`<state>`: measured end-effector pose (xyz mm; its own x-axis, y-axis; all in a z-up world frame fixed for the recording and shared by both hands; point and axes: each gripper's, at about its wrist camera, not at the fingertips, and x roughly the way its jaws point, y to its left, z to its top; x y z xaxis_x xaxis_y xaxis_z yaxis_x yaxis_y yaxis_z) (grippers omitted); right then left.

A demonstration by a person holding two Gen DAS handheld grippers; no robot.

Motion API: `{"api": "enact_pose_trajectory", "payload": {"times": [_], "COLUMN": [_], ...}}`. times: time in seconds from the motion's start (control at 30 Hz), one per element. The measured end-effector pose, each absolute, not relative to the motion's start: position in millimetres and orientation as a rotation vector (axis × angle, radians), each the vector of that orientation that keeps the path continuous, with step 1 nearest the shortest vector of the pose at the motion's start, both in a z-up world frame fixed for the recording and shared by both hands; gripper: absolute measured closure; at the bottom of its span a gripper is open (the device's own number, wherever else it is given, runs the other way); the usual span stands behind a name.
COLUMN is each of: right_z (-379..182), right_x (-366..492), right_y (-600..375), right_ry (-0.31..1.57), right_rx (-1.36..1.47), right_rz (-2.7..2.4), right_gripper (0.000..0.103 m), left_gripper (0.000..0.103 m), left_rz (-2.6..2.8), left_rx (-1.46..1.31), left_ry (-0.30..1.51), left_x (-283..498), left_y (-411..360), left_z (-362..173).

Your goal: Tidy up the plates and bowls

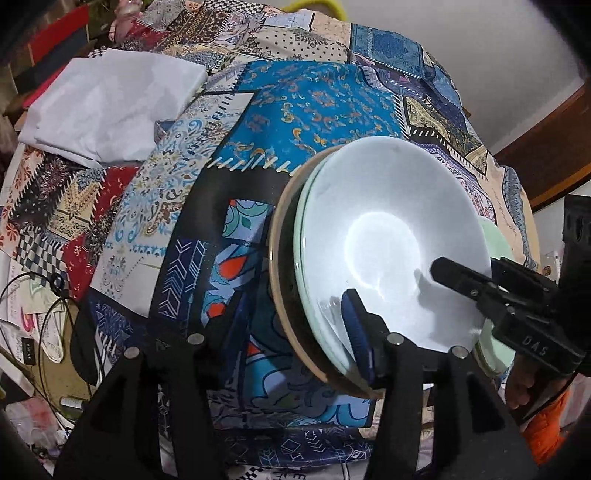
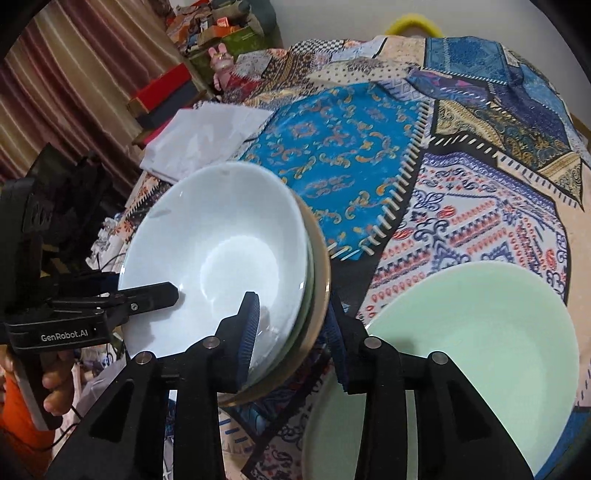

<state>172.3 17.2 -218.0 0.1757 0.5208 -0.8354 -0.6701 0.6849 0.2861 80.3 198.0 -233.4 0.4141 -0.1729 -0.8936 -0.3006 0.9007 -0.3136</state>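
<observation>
A white bowl (image 1: 391,236) (image 2: 218,251) tops a stack with a pale green dish (image 1: 306,266) and a tan-rimmed dish (image 1: 280,295) under it, on the patchwork tablecloth. My left gripper (image 1: 295,328) straddles the stack's near rim, one blue pad (image 1: 356,332) inside the bowl and the other finger outside with a gap; it is open. My right gripper (image 2: 291,332) straddles the opposite rim the same way, one pad (image 2: 249,332) inside the bowl, and is open too. A mint green plate (image 2: 480,350) lies just beside the stack.
A folded white cloth (image 1: 107,107) (image 2: 199,136) lies at the table's far left. Cables and papers (image 1: 37,314) clutter the left edge. A yellow ring (image 2: 413,22) shows past the far edge. Boxes and a pink toy rabbit (image 2: 221,62) stand beyond.
</observation>
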Motion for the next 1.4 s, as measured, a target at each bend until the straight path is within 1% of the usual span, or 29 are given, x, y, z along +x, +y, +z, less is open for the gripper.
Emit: {"api": "enact_pose_trajectory", "payload": {"times": [0.07,0.17,0.23,0.3,0.77,1.07,1.4], "right_z": [-221.3,-225.3,-225.4,-224.2,-215.6,-187.0,-149.1], "right_x": [172.7,173.8,173.3,173.0,176.2,176.7,173.9], "right_y": [20.6,23.4,24.3,24.4,18.2,3.2,-29.0], "right_ry": [1.116,1.133,1.127,1.125,1.105,1.036,0.942], "right_rx": [-0.17,-0.168,-0.17,-0.166,-0.102,-0.049,-0.016], "right_rz": [0.843,0.846,0.844,0.845,0.844,0.835,0.796], "right_gripper": [0.07,0.07,0.07,0.07,0.072,0.072,0.072], "left_gripper": [0.052,0.056,0.063,0.066,0.066,0.066,0.066], "left_rz": [0.079,0.063,0.054,0.04,0.096,0.101,0.049], "left_rx": [-0.469,-0.475,-0.48,-0.48,-0.453,-0.391,-0.349], "left_ry": [1.153,1.158,1.157,1.153,1.142,1.064,0.998], "left_x": [81.7,85.0,86.0,87.3,89.0,91.2,95.5], "left_y": [197.0,194.7,193.4,191.1,184.5,173.0,143.1], "left_z": [-234.7,-237.7,-238.4,-237.6,-223.7,-187.9,-148.5]}}
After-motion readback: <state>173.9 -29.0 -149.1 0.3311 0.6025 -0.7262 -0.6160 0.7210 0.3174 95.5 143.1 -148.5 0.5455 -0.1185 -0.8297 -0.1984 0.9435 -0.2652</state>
